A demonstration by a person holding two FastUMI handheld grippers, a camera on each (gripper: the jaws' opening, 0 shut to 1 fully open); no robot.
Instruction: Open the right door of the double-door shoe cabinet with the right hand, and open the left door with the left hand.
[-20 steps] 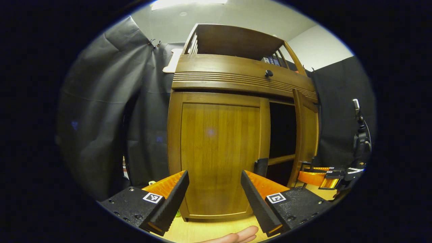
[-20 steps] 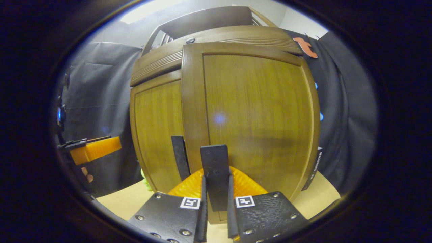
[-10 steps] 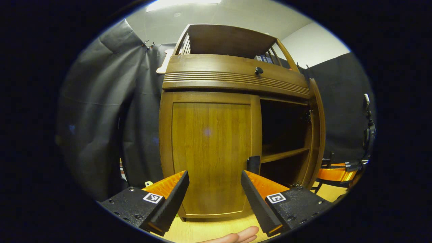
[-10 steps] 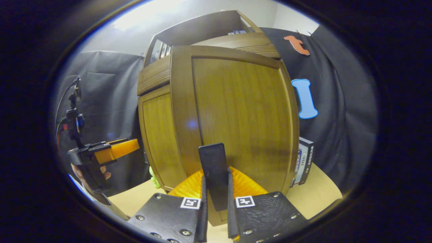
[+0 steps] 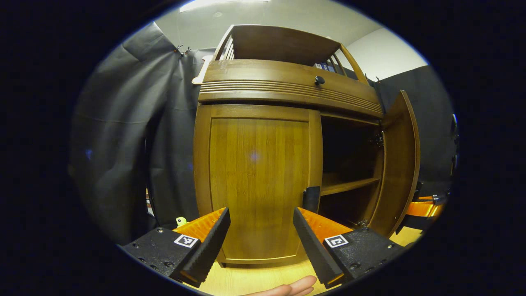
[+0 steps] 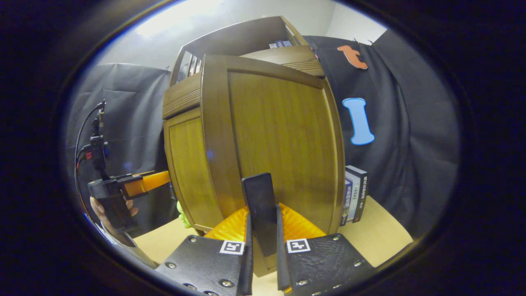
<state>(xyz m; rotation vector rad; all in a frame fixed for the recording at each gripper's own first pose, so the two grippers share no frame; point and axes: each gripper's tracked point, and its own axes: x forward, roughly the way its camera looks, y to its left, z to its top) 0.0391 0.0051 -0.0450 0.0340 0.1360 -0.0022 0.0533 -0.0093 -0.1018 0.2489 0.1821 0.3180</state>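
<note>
Now the right gripper (image 6: 263,263) has both fingers pinched on the dark handle (image 6: 259,207) of the right door (image 6: 283,139), and from its own view that door panel stands close in front, swung out from the shoe cabinet (image 6: 185,160). Over in the left gripper view, the same door (image 5: 396,164) hangs wide open at the far right, hinges showing, and you can see into the cabinet: a dark compartment with a wooden shelf (image 5: 347,185) across it. That interior is hidden in the right gripper view, where the door blocks it. The left gripper (image 5: 261,236) sits with its fingers spread wide, holding nothing, facing the left door (image 5: 257,176), which is shut flat against the frame. Its dark handle (image 5: 311,199) stands just beyond the gripper's right-hand finger; whether they touch, I cannot tell. A fingertip (image 5: 287,287) peeks in at the bottom edge. From the right gripper view, some books (image 6: 353,193) stand upright on the table (image 6: 382,238) beside the cabinet, against the black cloth.
</note>
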